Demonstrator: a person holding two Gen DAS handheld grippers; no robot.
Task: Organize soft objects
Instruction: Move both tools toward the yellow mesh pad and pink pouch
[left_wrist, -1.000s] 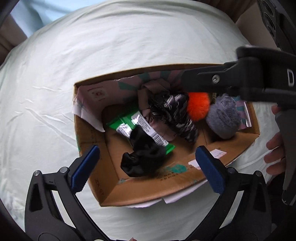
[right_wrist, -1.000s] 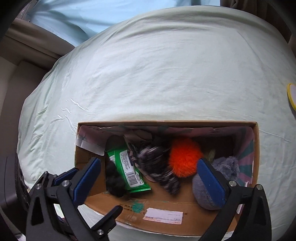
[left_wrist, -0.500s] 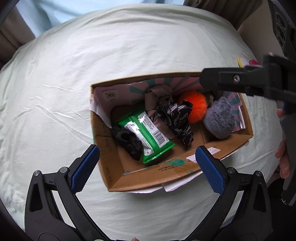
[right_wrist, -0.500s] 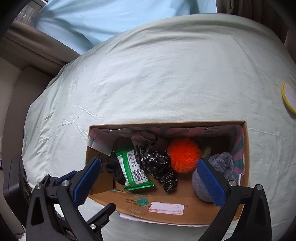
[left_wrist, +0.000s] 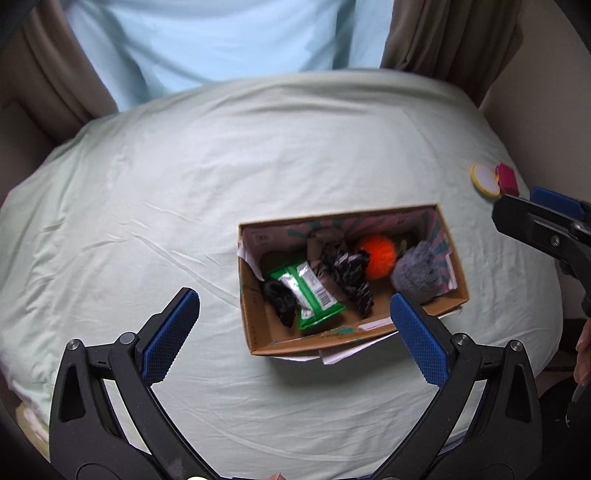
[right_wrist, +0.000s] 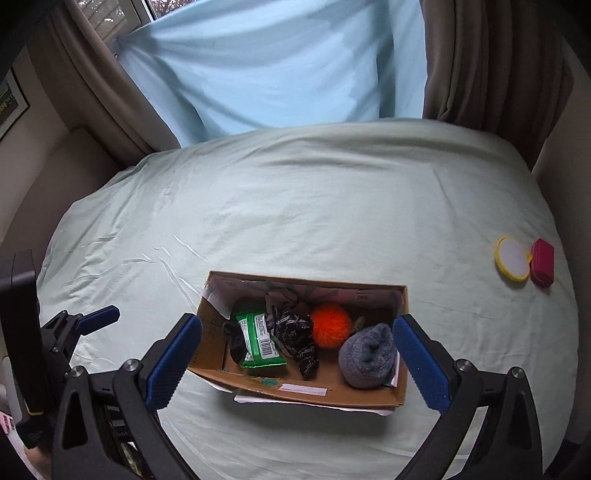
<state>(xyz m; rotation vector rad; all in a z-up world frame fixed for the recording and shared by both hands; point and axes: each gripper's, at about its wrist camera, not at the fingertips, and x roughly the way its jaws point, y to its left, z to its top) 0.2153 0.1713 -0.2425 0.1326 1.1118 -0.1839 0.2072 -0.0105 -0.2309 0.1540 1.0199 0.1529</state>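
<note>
Both grippers had pulled up and back from the cardboard box (right_wrist: 303, 397) over the last second, so the box looked far smaller in both wrist views than it had one second earlier, and much more of the pale green bed (right_wrist: 295, 206) and the blue curtain (right_wrist: 273, 62) behind it had come into sight. The left gripper (left_wrist: 293, 332) hung with its fingers spread wide and empty, the box now at about 1 o'clock from its midpoint instead of filling the gap between the pads. The right gripper (right_wrist: 297, 352) was likewise wide open and held nothing, the box lying between its blue pads and slightly beyond them.

Inside the box the soft things lay as they had half a second before: a black bundle (right_wrist: 234, 341) at the left end, a green packet (right_wrist: 260, 341) touching it, a black-and-white patterned cloth (right_wrist: 295, 332) in the middle, an orange pom-pom (right_wrist: 330, 325) beside that, and a grey rolled sock (right_wrist: 367, 354) at the right end. The black bundle, which a second earlier had sat over the green packet, now lay beside it against the left wall.

At 2 o'clock from the box, well apart on the bed, a yellow-rimmed disc (right_wrist: 512, 258) touched a red case (right_wrist: 542, 262); both had newly come fully into view.
</note>
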